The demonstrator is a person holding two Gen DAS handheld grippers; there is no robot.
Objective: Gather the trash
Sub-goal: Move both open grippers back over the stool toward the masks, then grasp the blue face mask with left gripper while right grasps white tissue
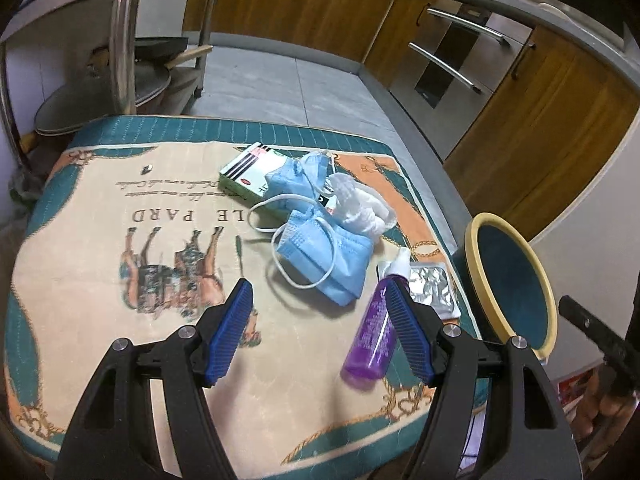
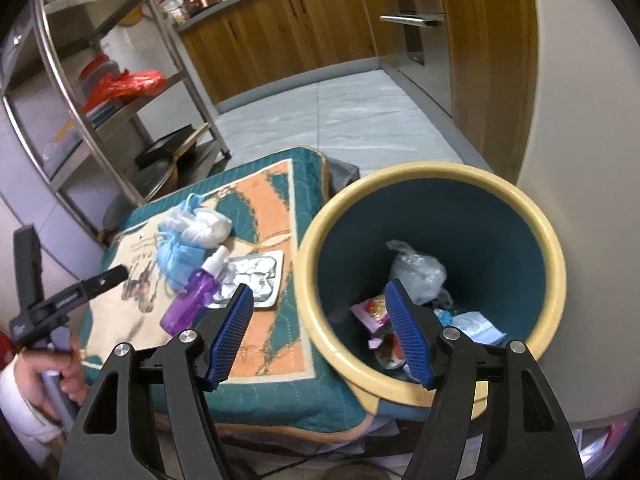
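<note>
Inside, the bin [image 2: 432,184] holds a clear bag [image 2: 418,270] and wrappers [image 2: 376,312]; both hand-held grippers gape, empty.

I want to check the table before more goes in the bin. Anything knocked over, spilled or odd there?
The purple spray bottle lies on its side on the cloth near the bin, with no spill visible. Two blue face masks sit crumpled with their loops tangled. Nothing looks broken.
</note>
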